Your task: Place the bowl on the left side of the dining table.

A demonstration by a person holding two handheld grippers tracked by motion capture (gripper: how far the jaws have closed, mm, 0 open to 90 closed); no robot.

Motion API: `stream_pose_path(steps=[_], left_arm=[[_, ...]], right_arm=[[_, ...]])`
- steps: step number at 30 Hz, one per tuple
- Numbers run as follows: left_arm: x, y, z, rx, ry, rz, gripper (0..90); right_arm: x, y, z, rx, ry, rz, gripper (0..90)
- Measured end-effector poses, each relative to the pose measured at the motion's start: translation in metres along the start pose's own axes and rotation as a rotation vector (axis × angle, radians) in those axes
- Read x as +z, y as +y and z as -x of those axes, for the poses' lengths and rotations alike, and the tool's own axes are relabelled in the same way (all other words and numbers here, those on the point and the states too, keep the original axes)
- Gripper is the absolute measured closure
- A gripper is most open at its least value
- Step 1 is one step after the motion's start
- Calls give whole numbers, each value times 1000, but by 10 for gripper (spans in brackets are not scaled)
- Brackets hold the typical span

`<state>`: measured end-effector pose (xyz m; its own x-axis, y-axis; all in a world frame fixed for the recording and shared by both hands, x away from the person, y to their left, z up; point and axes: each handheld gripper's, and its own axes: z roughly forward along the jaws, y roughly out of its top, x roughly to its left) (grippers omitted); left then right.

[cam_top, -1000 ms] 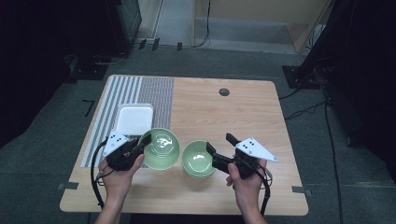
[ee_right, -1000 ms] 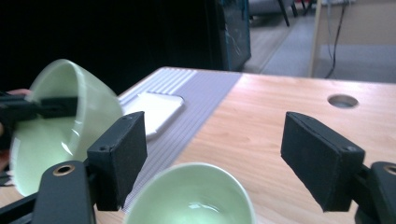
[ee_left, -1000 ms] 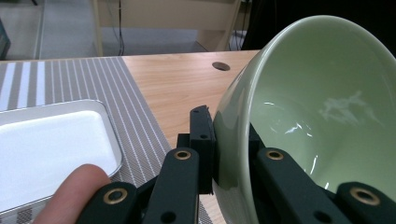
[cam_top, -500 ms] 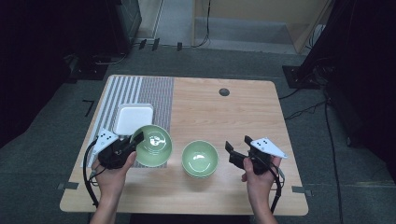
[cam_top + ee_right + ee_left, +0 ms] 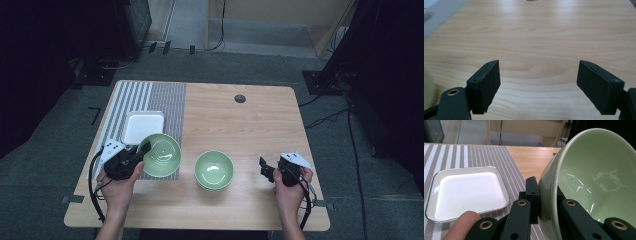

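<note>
1. Left gripper: clamped on the rim of a green bowl, tilted, over the striped mat, just beside the white square dish.
2. Right gripper: jaws wide apart, just been opening, nothing between, above bare table.
3. Second green bowl: resting on the table between both grippers.

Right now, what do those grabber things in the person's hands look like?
The left gripper and the right gripper are both chunky and black, each with two flat black jaws joined by brass-coloured rivets. Each has a grey three-cornered plate on top and a black cable trailing back. The person's forearms are bare, with no sleeves.
</note>
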<state>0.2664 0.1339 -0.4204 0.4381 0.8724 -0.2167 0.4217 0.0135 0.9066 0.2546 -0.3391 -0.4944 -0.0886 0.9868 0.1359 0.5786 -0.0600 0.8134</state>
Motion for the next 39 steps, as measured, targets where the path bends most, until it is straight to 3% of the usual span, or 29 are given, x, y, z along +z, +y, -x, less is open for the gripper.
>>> stream_pose_path(steps=[10,14,17,22,32,39], left_arm=[[-1,0,-11,-20,27,2,835],[-2,0,-14,-26,33,9,835],[-2,1,-16,-28,36,11,836],[-1,0,-20,-34,46,4,836],[2,4,-28,-47,74,4,838],[6,5,-35,-75,69,18,840]], right_arm=[[15,-16,33,44,-77,-98,192],[15,-18,41,61,-80,-93,200],[14,-18,43,55,-78,-93,205],[14,-20,40,-44,-119,-126,180],[14,-20,41,-49,-113,-128,168],[12,-21,44,-57,-102,-132,158]])
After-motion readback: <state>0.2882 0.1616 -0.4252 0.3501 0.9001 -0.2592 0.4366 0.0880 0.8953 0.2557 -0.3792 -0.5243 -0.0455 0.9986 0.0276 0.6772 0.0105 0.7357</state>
